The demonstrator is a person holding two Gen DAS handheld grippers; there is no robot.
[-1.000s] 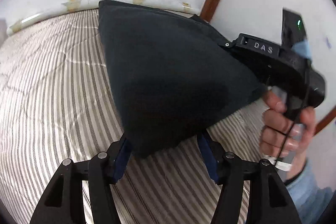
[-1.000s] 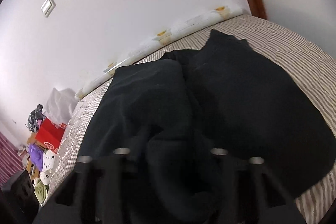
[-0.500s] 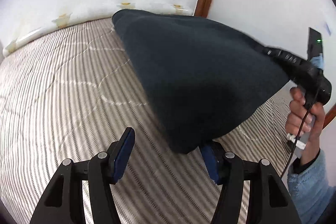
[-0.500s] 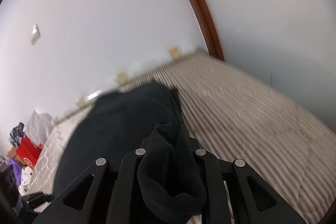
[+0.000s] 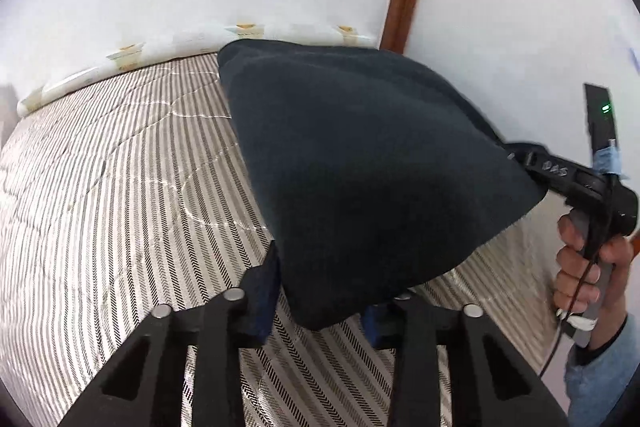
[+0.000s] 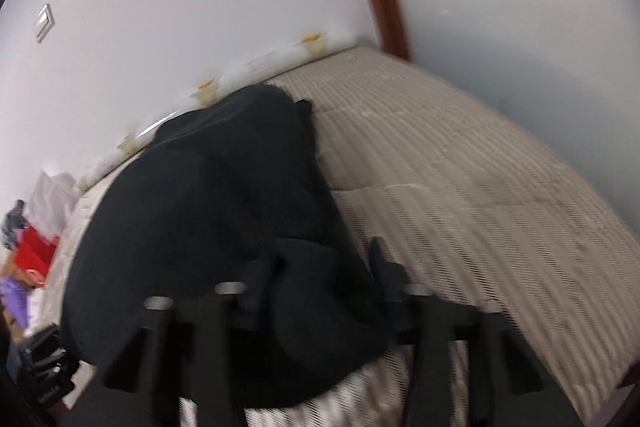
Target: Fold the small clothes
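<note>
We have the dark garment (image 5: 372, 179) lifted off the striped mattress (image 5: 120, 195), stretched between the two tongs, far corner still resting near the wall.

Left tongs (image 5: 320, 303): jaws are closing, and the lower corner of the cloth hangs between them. The left pad (image 5: 264, 291) stands just beside the fabric; the right one is hidden behind the fold, so we cannot say the pinch is made.

Right tongs (image 6: 316, 287): jaws are opening slightly, with a thick bunch of cloth between them. The view is blurred; from the left view the cloth still hangs from them, so we judge they grip it.

Risks, as we judge them:
- The left jaws close on only a thin edge, and the corner slips out once tension comes on.
- The right grip loosens further; the bunch drops and the garment collapses in a heap.
- Bunched fabric at the right end carries creases into the fold.
- Uneven pull between the hands skews the edge.
</note>
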